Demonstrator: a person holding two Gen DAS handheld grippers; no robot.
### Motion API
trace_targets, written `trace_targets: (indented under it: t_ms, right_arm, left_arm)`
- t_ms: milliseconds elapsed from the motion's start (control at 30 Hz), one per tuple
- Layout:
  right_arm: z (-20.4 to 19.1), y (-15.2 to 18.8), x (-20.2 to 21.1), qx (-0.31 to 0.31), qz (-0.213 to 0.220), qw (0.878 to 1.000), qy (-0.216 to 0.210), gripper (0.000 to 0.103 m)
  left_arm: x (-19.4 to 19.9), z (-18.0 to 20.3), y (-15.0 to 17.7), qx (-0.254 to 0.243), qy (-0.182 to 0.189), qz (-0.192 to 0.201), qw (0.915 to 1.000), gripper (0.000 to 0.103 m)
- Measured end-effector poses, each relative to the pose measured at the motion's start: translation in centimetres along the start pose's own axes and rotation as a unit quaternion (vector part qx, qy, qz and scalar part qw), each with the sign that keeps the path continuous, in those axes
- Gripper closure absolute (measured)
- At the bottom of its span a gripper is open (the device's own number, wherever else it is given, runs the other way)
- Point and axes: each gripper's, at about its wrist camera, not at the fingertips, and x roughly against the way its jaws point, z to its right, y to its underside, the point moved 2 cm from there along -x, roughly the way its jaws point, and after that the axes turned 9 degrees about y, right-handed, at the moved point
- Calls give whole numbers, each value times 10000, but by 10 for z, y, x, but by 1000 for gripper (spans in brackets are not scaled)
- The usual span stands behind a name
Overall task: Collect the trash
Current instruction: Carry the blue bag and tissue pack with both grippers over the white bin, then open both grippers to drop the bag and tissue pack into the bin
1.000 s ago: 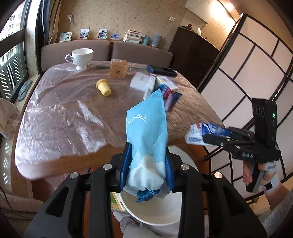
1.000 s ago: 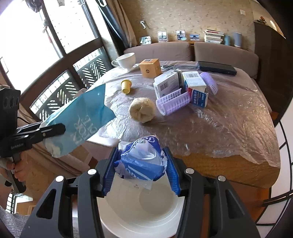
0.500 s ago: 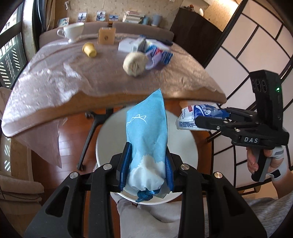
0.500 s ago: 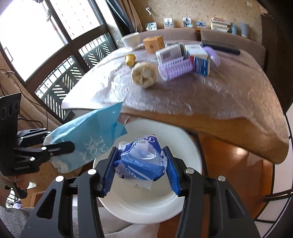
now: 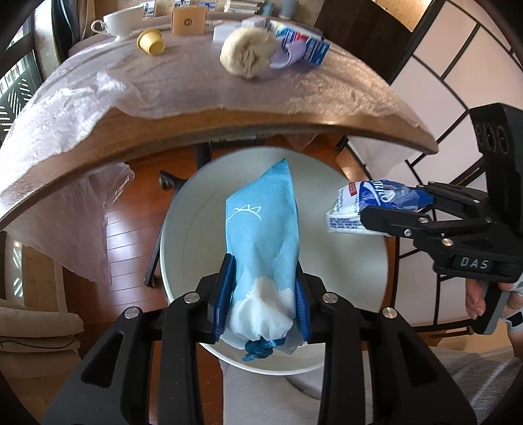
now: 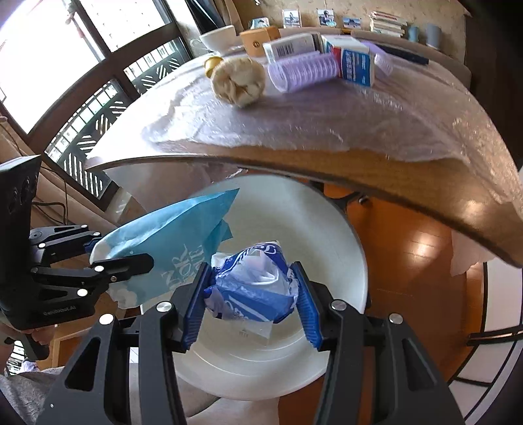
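Both loads hang over the white bin (image 5: 183,235), not yet dropped: my left fingers (image 5: 263,294) clench a blue bag (image 5: 264,229), my right fingers (image 6: 250,300) a crumpled wrapper (image 6: 253,287) (paper wad (image 6: 238,80) remains on the worktop (image 6: 327,130)).

A lived-in home, most likely a living or dining room. A wooden dining table (image 5: 228,121) with a clear plastic cover (image 5: 98,85) holds a white teacup (image 5: 126,21), a small cardboard box (image 5: 189,20), a yellow cup (image 5: 151,41) and medicine-style cartons (image 6: 354,60). Behind it runs a brown upholstered bench back (image 6: 434,62), topped by a ledge with small framed photos (image 6: 323,16) and a stack of books (image 6: 387,23) against patterned wallpaper (image 6: 327,5). Large dark-framed windows (image 6: 75,42) with a balcony railing (image 6: 94,114) let in daylight. A dark-framed panelled screen (image 5: 451,52) stands on one side. The floor is polished wood boards (image 5: 121,229), and a white round bin (image 6: 327,229) sits beneath the table edge.
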Motion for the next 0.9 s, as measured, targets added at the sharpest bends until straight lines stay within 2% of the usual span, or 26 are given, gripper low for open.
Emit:
trace_targets:
  t_ms: [367,900]
  right_arm:
    - [3,3,-29,-304,-248,9992,10,54]
    - [-2,-2,-53,-181,-441,9987,205,54]
  left_arm:
    - [-28,-7,3,-135,-153,-310,9993,68]
    - [-51,-13,-1,-151,-239,-552,9981,68]
